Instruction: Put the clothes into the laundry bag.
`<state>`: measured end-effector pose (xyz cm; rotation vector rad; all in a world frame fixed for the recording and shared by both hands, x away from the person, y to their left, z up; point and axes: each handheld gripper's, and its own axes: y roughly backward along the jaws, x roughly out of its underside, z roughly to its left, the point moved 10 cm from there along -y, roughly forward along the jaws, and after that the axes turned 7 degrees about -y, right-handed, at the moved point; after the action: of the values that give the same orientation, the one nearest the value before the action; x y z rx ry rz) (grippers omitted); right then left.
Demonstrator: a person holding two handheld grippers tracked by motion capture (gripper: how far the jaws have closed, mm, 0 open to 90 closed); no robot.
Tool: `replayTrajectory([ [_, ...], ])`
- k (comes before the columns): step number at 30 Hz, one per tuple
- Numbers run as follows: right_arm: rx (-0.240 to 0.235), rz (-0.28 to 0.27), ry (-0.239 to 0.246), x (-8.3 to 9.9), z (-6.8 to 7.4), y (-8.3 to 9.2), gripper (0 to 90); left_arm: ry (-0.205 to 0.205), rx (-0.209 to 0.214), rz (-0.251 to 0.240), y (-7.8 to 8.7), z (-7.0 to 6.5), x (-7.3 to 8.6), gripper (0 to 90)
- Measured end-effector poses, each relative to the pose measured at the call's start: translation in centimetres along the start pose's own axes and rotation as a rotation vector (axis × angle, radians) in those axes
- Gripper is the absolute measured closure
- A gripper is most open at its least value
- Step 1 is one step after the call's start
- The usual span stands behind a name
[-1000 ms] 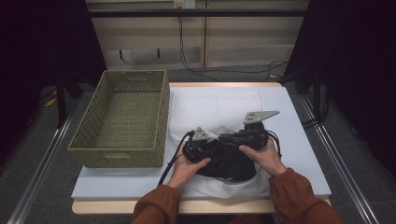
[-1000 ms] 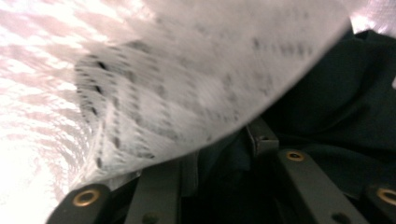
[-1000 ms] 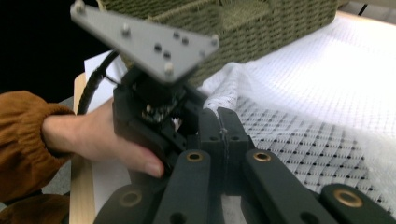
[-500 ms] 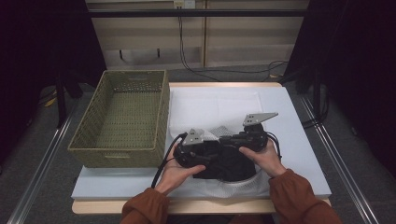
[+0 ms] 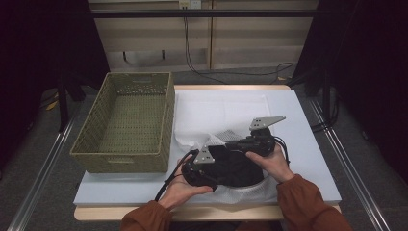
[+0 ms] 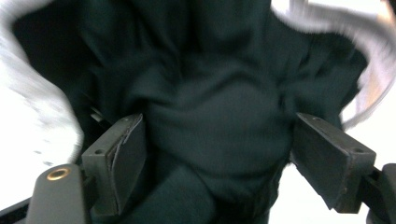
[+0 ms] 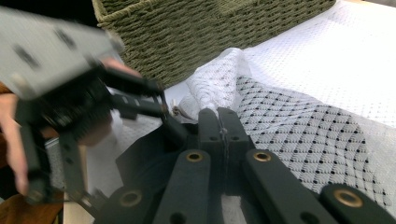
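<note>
Straddling dark garment point(image 6: 219, 135), parted left tongs point(image 6: 219, 163)

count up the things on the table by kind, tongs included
wicker basket: 1
black garment: 1
white mesh bag: 1
tongs: 2, the left tongs and the right tongs
total: 5
</note>
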<state>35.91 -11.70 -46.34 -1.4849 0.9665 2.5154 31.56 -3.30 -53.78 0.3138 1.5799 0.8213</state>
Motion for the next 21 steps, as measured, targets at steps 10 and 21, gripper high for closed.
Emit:
replayTrajectory([
  [10, 0.006, 0.006, 0.002, 0.0, 0.0, 0.0, 90.0, -0.019, 0.005, 0.015, -1.0, 0.4, 0.0, 59.5],
  [21, -0.004, -0.009, 0.002, -0.4, 0.3, 0.3, 90.0, 0.009, -0.045, -0.017, -1.1, 2.4, -1.9, 71.2],
])
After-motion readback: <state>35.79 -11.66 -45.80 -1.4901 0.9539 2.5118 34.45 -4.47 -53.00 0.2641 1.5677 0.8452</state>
